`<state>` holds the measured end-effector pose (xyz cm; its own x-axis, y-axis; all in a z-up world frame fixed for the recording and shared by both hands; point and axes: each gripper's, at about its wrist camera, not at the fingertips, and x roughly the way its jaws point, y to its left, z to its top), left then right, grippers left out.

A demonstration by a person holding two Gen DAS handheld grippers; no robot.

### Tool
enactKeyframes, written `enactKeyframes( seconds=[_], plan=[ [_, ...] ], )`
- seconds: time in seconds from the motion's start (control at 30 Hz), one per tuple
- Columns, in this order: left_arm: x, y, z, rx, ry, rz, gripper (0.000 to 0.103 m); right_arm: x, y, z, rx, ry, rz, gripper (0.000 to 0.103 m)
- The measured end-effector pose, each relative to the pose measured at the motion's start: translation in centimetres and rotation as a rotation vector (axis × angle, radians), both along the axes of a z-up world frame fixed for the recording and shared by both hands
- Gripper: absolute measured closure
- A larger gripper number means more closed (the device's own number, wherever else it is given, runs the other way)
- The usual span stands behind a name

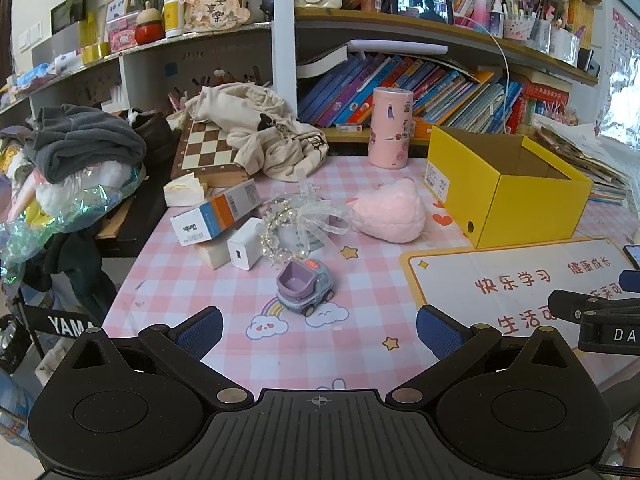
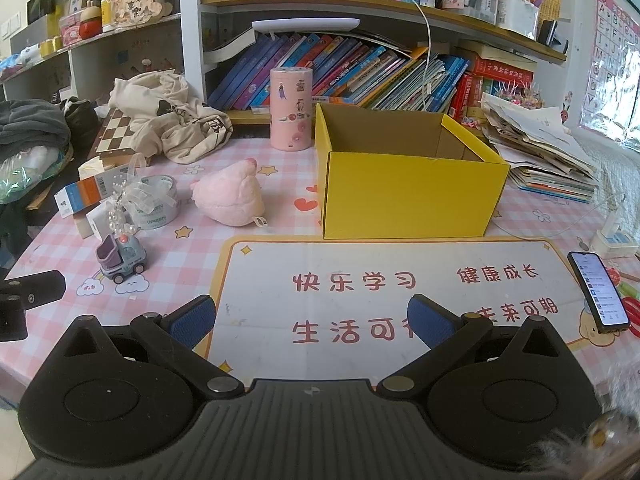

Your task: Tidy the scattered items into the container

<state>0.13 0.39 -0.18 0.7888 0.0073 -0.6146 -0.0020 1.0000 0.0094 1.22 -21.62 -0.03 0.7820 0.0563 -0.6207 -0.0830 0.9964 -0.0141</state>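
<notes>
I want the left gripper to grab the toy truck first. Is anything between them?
Nothing visible. The toy truck stands alone on the tablecloth just ahead of the open left gripper; the white charger and pearl bracelet lie behind it.

The toy truck (image 1: pixel 305 287) stands before the bead string (image 1: pixel 280 228), with the box (image 1: pixel 504 184) well right of the plush (image 1: pixel 390 210).

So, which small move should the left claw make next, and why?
Probably ease the left claw forward around the small purple-and-grey toy truck: it stands open and empty, the truck is the nearest loose item, and the yellow cardboard box looks empty.
</notes>
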Motion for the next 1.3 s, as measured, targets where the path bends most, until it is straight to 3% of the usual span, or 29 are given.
enactKeyframes(
  seconds=[1.3],
  plan=[
    [0.7, 0.9, -0.2, -0.024, -0.009, -0.012, 0.000, 1.0, 1.3, -0.2, -0.003, -0.004, 0.030, 0.000]
  ],
)
